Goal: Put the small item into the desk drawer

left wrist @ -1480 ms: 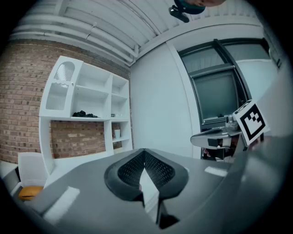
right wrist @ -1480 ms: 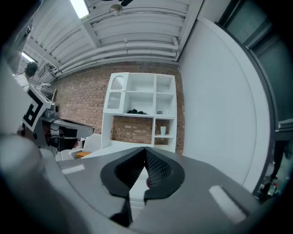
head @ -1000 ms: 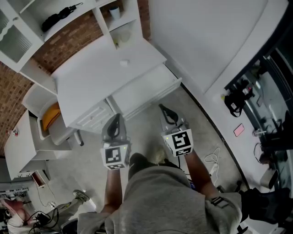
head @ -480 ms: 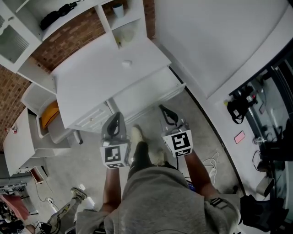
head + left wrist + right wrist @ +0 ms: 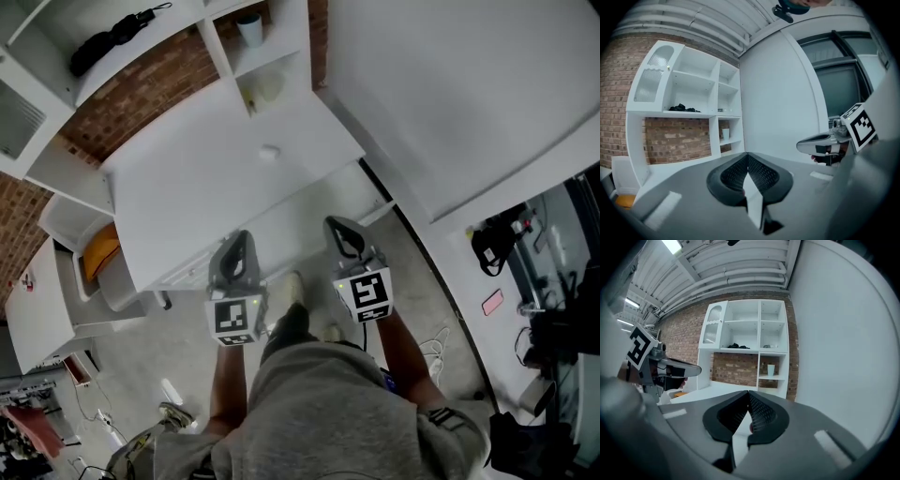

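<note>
At the tips first: clenching the left gripper (image 5: 747, 155) fully, with ribbed pads (image 5: 761, 174) meeting along one seam and grasping nothing; clenching the right gripper (image 5: 749, 393) just the same, likewise empty. Pointing both nearly level toward the white desk (image 5: 187, 202), side by side with a gap between them, the left one hanging over the tabletop's front edge, the right one hanging over the open desk drawer (image 5: 298, 223) that is jutting out below that edge. Showing, behind each pair of jaws, a marker cube (image 5: 234, 319) on the left and its twin (image 5: 366, 292) on the right, each riding above a bare forearm, with a grey shirt (image 5: 328, 412) filling the lower part of the head view. Leaving the small item (image 5: 269, 151) lying alone on the tabletop, toward the right part of its back edge, well apart from both grippers and outside the drawer. Rising from the tabletop's back edge, against a brick wall (image 5: 141, 94), a white shelf unit (image 5: 220, 52), carrying a pale cup (image 5: 249, 28) in one right-hand compartment and a black bundle (image 5: 112, 39) on a wider shelf to the left. Sitting off the tabletop's left edge, inside a low white side unit, something orange (image 5: 101, 251), too small to identify.
</note>
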A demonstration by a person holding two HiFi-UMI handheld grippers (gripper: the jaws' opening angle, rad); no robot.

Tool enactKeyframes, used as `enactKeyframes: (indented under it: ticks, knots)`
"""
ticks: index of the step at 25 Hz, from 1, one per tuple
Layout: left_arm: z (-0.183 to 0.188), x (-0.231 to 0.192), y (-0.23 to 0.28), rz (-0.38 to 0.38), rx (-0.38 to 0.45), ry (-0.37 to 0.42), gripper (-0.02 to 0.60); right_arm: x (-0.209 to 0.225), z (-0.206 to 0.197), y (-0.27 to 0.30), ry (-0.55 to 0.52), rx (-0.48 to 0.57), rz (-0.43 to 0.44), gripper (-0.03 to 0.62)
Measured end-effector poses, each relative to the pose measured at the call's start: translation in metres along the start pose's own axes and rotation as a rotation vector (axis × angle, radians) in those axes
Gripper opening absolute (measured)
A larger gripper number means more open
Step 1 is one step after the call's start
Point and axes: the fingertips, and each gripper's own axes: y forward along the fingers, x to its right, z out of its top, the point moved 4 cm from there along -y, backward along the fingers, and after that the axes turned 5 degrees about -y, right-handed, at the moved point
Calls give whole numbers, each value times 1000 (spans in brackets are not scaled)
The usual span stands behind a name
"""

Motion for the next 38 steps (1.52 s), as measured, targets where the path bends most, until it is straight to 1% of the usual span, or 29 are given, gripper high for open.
enactKeyframes:
  ticks: [5, 9, 13, 16, 20, 24, 30, 34, 38]
  knots:
    - [3, -38, 41, 4, -27, -17, 12, 13, 7, 58, -3, -32, 12, 3]
    - [-2, -70, 71, 17, -50, -30, 12, 17, 4, 103, 6, -76, 31, 3]
    - [-15, -95, 99, 16, -85, -46, 12, 21, -8, 143, 11, -115, 46, 3]
    - [-27, -114, 121, 17, -115, -76, 12, 22, -16, 173, 16, -144, 51, 3]
    - [-46, -136, 151, -5, -149, -94, 12, 25, -32, 212, 22, -181, 53, 3]
    - [-71, -152, 178, -35, -190, -93, 12, 27, -48, 249, 22, -226, 64, 3]
    - [-104, -168, 215, -72, -235, -114, 12, 28, -80, 293, 26, -290, 83, 3]
    - [-120, -174, 235, -86, -254, -123, 12, 30, -101, 317, 31, -328, 94, 3]
    - [-133, -179, 246, -83, -280, -145, 12, 33, -114, 334, 13, -372, 117, 3]
